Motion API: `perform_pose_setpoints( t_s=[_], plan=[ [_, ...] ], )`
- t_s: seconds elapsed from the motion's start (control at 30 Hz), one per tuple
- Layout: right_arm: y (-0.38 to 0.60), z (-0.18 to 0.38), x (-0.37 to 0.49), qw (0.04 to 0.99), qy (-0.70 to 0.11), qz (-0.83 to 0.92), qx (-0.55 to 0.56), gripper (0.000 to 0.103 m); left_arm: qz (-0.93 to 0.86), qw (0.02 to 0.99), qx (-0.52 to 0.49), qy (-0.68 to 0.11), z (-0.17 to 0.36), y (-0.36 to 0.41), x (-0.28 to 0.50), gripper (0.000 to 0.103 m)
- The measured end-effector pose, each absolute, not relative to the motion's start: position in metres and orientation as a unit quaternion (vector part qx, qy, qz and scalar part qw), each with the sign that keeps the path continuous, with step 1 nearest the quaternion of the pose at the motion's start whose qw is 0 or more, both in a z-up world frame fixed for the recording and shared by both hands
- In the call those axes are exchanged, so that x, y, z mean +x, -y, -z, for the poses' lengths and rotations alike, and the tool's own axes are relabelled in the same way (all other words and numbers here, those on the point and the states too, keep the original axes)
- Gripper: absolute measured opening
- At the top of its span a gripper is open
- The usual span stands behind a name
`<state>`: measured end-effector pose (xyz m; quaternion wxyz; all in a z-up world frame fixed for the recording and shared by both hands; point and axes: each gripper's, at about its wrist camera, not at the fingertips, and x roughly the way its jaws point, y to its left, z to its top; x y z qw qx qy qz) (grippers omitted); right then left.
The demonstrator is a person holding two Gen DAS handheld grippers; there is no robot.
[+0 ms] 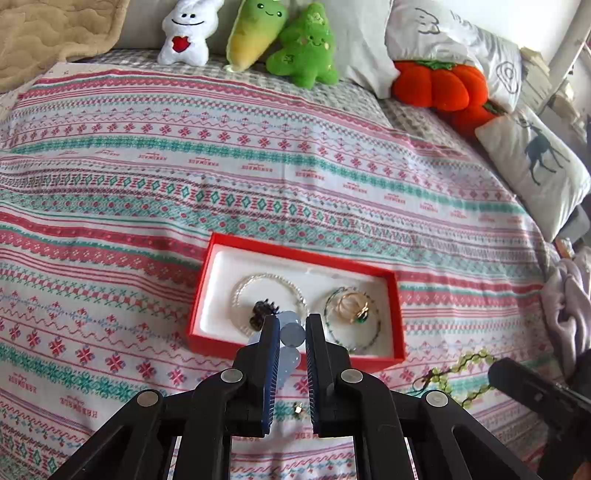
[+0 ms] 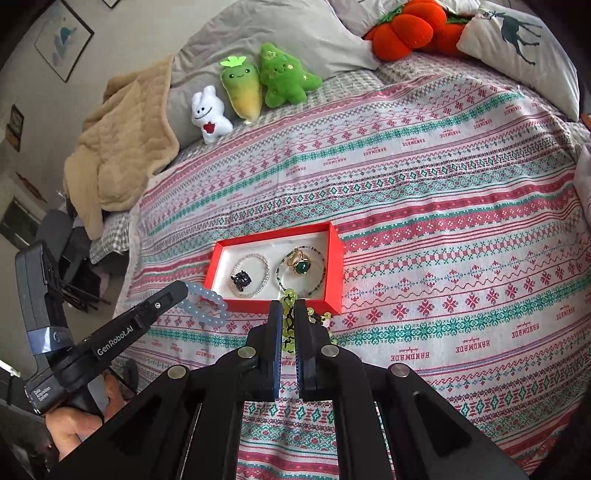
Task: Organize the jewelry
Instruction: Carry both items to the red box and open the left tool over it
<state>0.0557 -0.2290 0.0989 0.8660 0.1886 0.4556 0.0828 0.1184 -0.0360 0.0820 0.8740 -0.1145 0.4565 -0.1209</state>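
left hand-held gripper [image 1: 291,332]: pinched on the pale blue bead bracelet [image 1: 292,334], lower centre over the red jewelry box [image 1: 295,254] | right hand-held gripper [image 2: 288,314]: clamped on the green bead bracelet [image 2: 289,295] at the box's near rim | guessing both go in

Bedroom, daylit.
Patterned bedspread [image 2: 443,221], grey pillows [image 2: 273,33], tan blanket [image 2: 122,147]; framed picture [image 2: 62,40] on pale wall.

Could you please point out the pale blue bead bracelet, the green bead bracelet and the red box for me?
pale blue bead bracelet [image 1: 292,333], left wrist view, bead between the fingers.
green bead bracelet [image 2: 289,295], right wrist view, bead above the fingertips.
red box [image 2: 277,305], right wrist view, near wall.
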Motion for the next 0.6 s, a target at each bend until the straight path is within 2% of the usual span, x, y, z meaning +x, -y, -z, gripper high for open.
perform_pose_setpoints(
  t_s=[0.27,0.6],
  plan=[
    [0.233,-0.099,0.063,0.862,-0.454,-0.084,0.207,0.006,0.142,0.876,-0.135,-0.441,-0.095,0.061,0.145,0.009],
    [0.238,-0.1,0.067,0.865,-0.45,-0.077,0.209,0.006,0.086,0.868,-0.117,-0.475,-0.048,0.044,0.162,0.009]
  ],
)
